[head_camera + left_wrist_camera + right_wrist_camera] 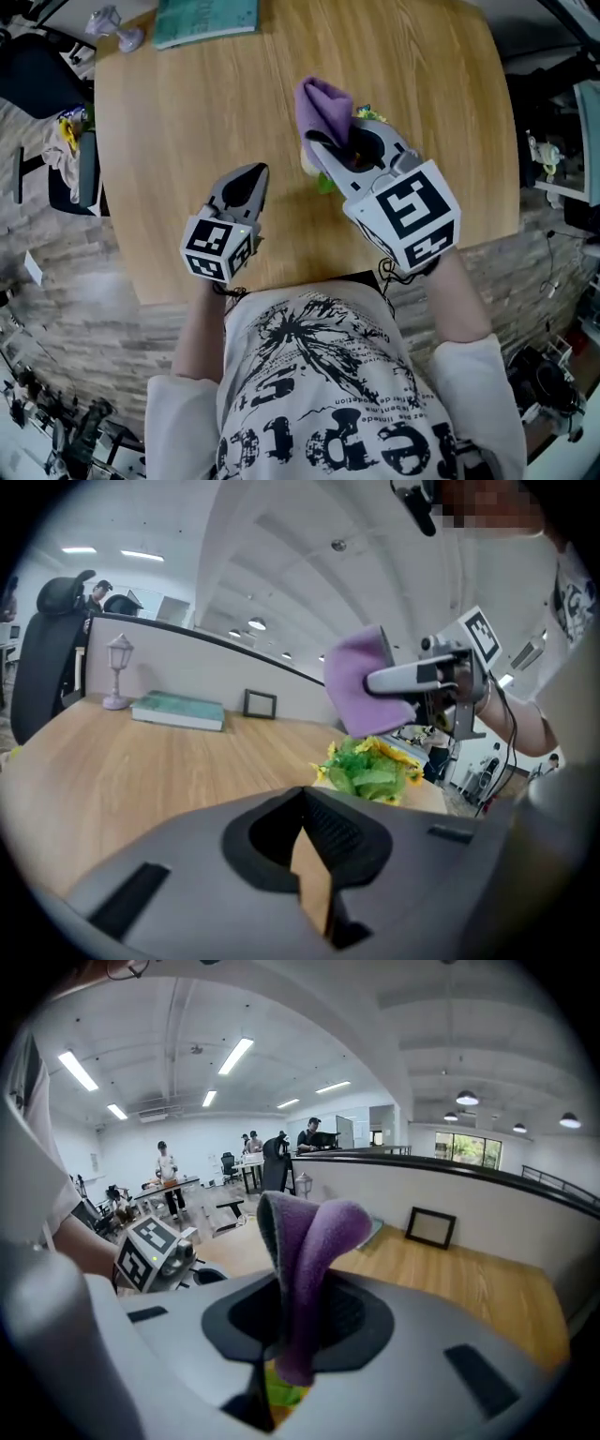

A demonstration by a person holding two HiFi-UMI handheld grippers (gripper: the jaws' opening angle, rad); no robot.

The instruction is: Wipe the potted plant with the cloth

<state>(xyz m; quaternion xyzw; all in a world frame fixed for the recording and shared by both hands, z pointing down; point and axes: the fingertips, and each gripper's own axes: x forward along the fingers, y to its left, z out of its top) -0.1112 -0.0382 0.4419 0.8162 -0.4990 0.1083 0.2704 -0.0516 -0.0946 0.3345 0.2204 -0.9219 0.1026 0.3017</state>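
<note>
A table of light wood with rounded corners fills the upper middle of the head view. At its far edge, in the upper left of the frame, a teal book lies flat. Just left of the book stands a small pale purple lamp. In the left gripper view a dark picture frame stands upright at the far edge, right of the book. The potted plant, green with yellow flowers, stands right of centre, well apart from them.
</note>
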